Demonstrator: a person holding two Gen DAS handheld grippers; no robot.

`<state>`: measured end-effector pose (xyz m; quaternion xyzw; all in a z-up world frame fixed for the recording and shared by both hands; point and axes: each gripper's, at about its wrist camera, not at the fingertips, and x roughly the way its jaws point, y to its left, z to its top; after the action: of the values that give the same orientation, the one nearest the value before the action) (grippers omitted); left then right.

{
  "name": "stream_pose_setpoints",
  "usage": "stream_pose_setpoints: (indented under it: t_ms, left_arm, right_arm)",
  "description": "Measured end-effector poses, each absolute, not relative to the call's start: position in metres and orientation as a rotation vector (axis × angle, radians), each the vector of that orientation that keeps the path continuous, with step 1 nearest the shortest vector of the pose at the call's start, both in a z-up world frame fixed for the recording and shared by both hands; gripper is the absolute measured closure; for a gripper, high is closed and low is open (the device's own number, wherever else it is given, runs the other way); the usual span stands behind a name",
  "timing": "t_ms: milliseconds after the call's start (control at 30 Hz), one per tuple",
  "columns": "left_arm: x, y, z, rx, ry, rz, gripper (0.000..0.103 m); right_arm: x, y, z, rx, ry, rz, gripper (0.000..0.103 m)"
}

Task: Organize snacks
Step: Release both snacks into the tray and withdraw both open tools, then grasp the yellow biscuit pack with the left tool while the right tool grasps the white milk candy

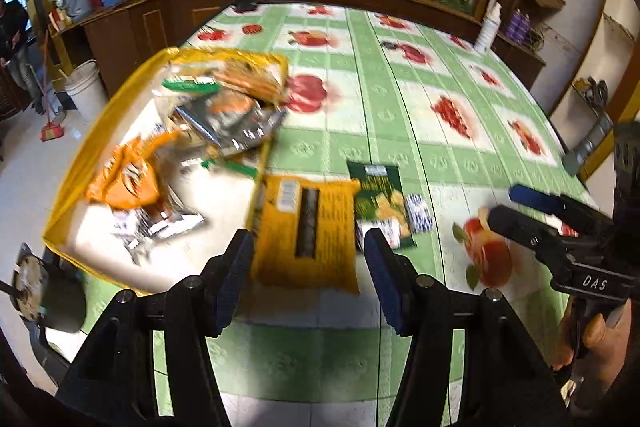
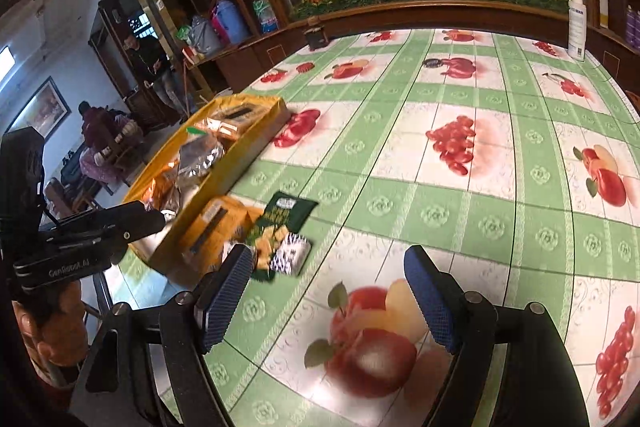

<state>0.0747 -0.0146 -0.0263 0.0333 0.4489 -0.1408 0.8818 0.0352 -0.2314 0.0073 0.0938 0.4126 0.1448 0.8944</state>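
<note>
My left gripper (image 1: 306,255) stands open over the table, its blue pads on either side of a yellow snack packet (image 1: 308,231) that lies against the yellow box (image 1: 80,163); the pads do not press it. Right of that packet lie a green packet (image 1: 380,199) and a small black-and-white packet (image 1: 418,213). The box holds several packets, among them an orange one (image 1: 124,183) and a silver one (image 1: 228,123). My right gripper (image 2: 328,287) is open and empty above an apple print, with the green packet (image 2: 280,223) and the small packet (image 2: 290,253) ahead to its left.
A green fruit-print cloth covers the table (image 2: 440,187). A white spray bottle (image 2: 576,23) stands at the far right corner and a small dark object (image 2: 316,37) at the far edge. Left of the table are a white bucket (image 1: 86,87) and seated people (image 2: 104,143).
</note>
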Motion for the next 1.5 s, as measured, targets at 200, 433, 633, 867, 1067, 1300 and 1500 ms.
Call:
stream_pose_setpoints:
  t_ms: [200, 433, 633, 867, 1067, 1300, 1500]
  left_arm:
    - [0.073, -0.020, -0.044, 0.069, 0.987, -0.314, 0.046]
    - [0.091, -0.025, -0.055, 0.065, 1.029, -0.341, 0.047]
    - [0.095, -0.038, -0.055, 0.116, 1.023, -0.379, 0.047]
    - [0.086, -0.062, -0.055, 0.158, 1.021, -0.498, 0.046]
    - [0.105, -0.035, -0.053, 0.069, 1.037, -0.394, 0.046]
    - [0.107, -0.043, -0.060, 0.178, 0.986, -0.310, 0.046]
    - [0.107, -0.057, -0.057, 0.182, 1.004, -0.431, 0.057]
  right_arm:
    - [0.041, -0.200, 0.001, 0.097, 0.862, 0.361, 0.027]
    - [0.065, -0.176, -0.012, -0.008, 0.916, 0.339, 0.052]
    - [0.081, -0.171, -0.025, -0.030, 0.954, 0.336, 0.059]
    - [0.081, -0.186, -0.034, -0.073, 0.987, 0.278, 0.079]
    - [0.080, -0.202, -0.029, -0.012, 0.977, 0.295, 0.079]
    - [0.085, -0.184, -0.033, -0.096, 0.980, 0.294, 0.079]
    - [0.082, -0.192, -0.033, -0.064, 0.983, 0.294, 0.082]
